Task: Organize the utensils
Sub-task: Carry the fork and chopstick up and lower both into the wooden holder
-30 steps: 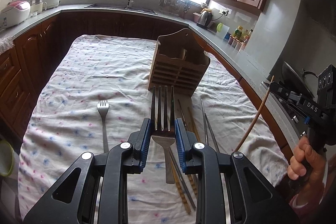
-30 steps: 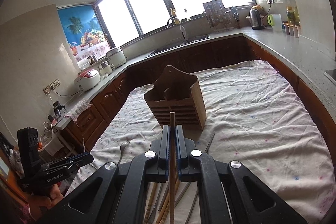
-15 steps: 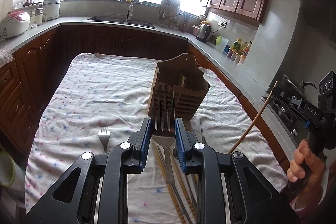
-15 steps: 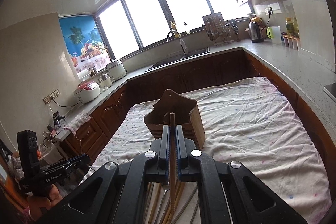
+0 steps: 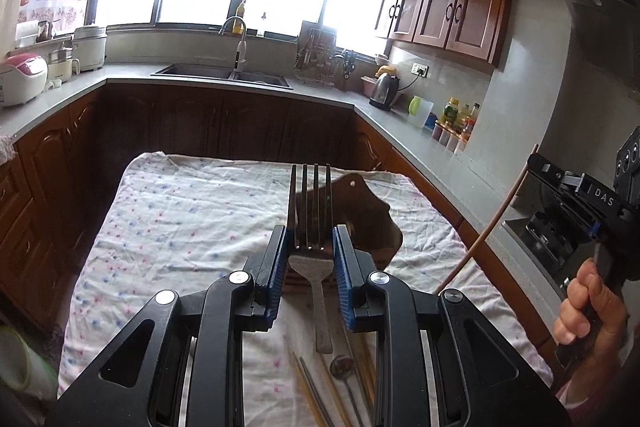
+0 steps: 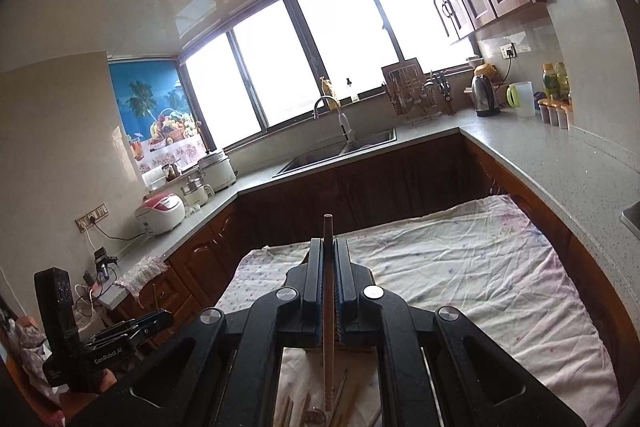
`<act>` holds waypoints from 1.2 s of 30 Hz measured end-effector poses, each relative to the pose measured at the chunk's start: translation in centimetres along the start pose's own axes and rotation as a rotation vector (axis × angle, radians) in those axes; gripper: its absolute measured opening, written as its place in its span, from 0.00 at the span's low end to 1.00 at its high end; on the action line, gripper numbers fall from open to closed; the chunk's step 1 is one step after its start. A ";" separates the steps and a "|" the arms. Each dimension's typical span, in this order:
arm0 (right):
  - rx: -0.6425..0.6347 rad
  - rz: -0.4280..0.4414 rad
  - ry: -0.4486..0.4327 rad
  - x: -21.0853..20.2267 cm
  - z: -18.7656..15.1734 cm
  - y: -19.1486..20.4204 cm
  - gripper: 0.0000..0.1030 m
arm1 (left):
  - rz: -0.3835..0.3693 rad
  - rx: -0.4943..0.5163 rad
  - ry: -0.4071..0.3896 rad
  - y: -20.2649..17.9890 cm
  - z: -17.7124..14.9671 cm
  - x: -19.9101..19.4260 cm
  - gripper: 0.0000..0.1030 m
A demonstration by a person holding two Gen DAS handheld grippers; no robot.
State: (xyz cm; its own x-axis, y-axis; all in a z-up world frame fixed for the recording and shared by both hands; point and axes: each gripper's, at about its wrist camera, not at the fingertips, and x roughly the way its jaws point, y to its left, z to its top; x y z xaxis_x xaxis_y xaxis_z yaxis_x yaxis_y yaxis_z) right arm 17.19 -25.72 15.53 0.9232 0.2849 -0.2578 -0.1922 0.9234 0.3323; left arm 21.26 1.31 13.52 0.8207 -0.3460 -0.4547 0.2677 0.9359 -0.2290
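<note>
My left gripper (image 5: 310,233) is shut on a metal fork (image 5: 310,203), tines pointing away and handle hanging below the pads. Just behind the fork stands the wooden utensil holder (image 5: 368,211) on the cloth-covered table (image 5: 180,219). My right gripper (image 6: 329,243) is shut on a wooden chopstick (image 6: 328,311), its tip sticking out past the fingertips. In the left wrist view the right gripper (image 5: 538,165) hovers off the table's right side with the chopstick (image 5: 492,223) slanting down. The right wrist view shows the left gripper (image 6: 160,319) at lower left.
Loose chopsticks and a spoon (image 5: 342,367) lie on the cloth beneath the grippers. A hand (image 5: 588,303) holds the right gripper's handle. Counters run around the table, with a sink (image 5: 224,77), a kettle (image 5: 386,91) and a rice cooker (image 5: 20,77).
Both grippers have risen and tipped up. Table and holder have dropped lower in both views. The second fork on the cloth has left the left wrist view.
</note>
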 end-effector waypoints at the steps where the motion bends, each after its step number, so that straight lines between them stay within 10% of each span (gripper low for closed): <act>1: 0.001 -0.002 -0.013 0.3 0.7 0.0 0.04 | 0.003 0.006 -0.011 -0.1 0.7 0.4 0.21; 14: 0.002 -0.035 -0.119 7.0 5.3 -1.3 0.04 | 0.022 -0.025 -0.092 0.1 6.9 9.3 0.21; 36: 0.051 -0.071 -0.001 14.3 -2.7 -4.9 0.05 | 0.094 -0.048 0.047 0.3 0.1 18.9 0.21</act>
State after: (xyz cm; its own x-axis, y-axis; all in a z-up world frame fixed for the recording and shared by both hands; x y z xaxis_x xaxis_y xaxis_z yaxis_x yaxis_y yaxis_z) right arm 30.40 -25.47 7.83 0.9342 0.2189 -0.2818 -0.1088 0.9269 0.3593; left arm 36.92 -4.91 4.88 0.8160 -0.2605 -0.5161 0.1649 0.9605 -0.2241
